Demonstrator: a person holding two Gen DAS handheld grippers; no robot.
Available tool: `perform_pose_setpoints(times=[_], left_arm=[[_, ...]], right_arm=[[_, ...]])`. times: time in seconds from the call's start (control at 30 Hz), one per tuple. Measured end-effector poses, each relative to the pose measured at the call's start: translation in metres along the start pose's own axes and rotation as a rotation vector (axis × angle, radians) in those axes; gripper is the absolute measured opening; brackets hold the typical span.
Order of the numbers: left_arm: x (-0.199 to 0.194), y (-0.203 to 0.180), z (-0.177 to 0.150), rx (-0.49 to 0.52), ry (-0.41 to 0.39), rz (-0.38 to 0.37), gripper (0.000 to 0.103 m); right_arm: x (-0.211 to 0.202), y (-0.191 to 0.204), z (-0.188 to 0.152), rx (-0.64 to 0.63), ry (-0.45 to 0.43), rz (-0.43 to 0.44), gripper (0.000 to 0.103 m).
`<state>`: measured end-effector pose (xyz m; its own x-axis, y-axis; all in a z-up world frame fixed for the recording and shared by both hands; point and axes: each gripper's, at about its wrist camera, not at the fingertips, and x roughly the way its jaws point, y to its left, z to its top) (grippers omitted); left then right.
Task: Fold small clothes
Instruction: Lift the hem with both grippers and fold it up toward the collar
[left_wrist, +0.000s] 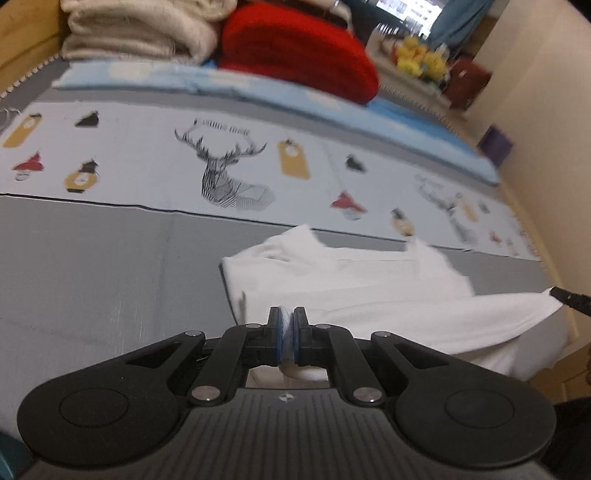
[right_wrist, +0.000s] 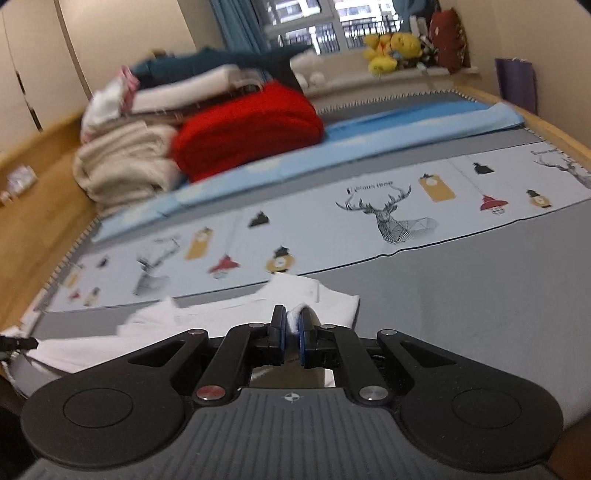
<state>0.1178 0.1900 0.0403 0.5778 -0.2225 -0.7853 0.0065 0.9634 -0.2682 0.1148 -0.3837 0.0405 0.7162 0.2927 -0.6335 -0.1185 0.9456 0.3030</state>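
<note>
A small white garment lies on the grey mat, stretched between my two grippers. My left gripper is shut on one near corner of it. In the right wrist view the same white garment spreads to the left, and my right gripper is shut on its other near corner. The right gripper's tip shows at the right edge of the left wrist view, holding the lifted hem. The left gripper's tip shows at the left edge of the right wrist view.
A printed strip with deer and lamps runs across the mat beyond the garment. Behind it lie a light blue pad, a red folded knit and cream folded knits. Yellow plush toys sit on the window ledge.
</note>
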Motion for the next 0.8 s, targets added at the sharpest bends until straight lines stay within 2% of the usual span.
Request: perform_pose_setpoints(times=[0.1,0.17,0.2,0.23,0.3,0.37,0.43,0.5,0.57,0.63,0.67,0.7,0.73,0.8], left_arm=[[0.044,0.017,0.007,0.007,0.031,0.025,0.006],[0.070,0.030,-0.003,-0.016,0.050,0.034,0.006],[0.084,0.036,-0.004,-0.062,0.131,0.064,0.006],[0.085,0.038,-0.002,-0.102,0.122,0.061,0.006],[0.085,0.036,0.007,-0.115,0.079,0.025,0.006],[0.089,0.032,0.011,-0.097,0.079,0.047,0.006],[0.090,0.035,0.015,-0.119,0.073,0.053,0.007],[0.082,0.040,0.017,-0.159,0.028,0.067,0.007],[0.074,0.047,0.018,-0.197,0.000,0.076,0.009],[0.069,0.052,0.016,-0.202,0.012,0.099,0.012],[0.066,0.049,0.013,-0.186,0.033,0.112,0.018],[0.067,0.047,0.010,-0.159,0.064,0.126,0.026],[0.070,0.045,0.005,-0.117,0.102,0.135,0.030],[0.074,0.039,-0.004,-0.037,0.149,0.129,0.039]], right_arm=[[0.050,-0.008,0.008,0.004,0.068,-0.041,0.006],[0.083,-0.014,0.006,0.010,0.115,-0.065,0.006],[0.094,-0.015,0.002,0.017,0.130,-0.071,0.006],[0.106,-0.018,-0.005,0.032,0.150,-0.075,0.006],[0.122,-0.018,-0.010,0.053,0.226,-0.099,0.006],[0.124,-0.009,-0.005,0.032,0.201,-0.095,0.006],[0.125,-0.002,0.000,0.000,0.174,-0.102,0.006],[0.122,-0.005,0.005,0.032,0.137,-0.118,0.007],[0.114,-0.012,0.010,0.083,0.081,-0.173,0.008],[0.106,-0.018,0.011,0.096,0.053,-0.205,0.013],[0.104,-0.020,0.009,0.092,0.060,-0.207,0.013],[0.104,-0.023,0.007,0.088,0.079,-0.202,0.013],[0.105,-0.025,0.002,0.081,0.113,-0.184,0.015],[0.107,-0.025,-0.008,0.047,0.175,-0.154,0.024]])
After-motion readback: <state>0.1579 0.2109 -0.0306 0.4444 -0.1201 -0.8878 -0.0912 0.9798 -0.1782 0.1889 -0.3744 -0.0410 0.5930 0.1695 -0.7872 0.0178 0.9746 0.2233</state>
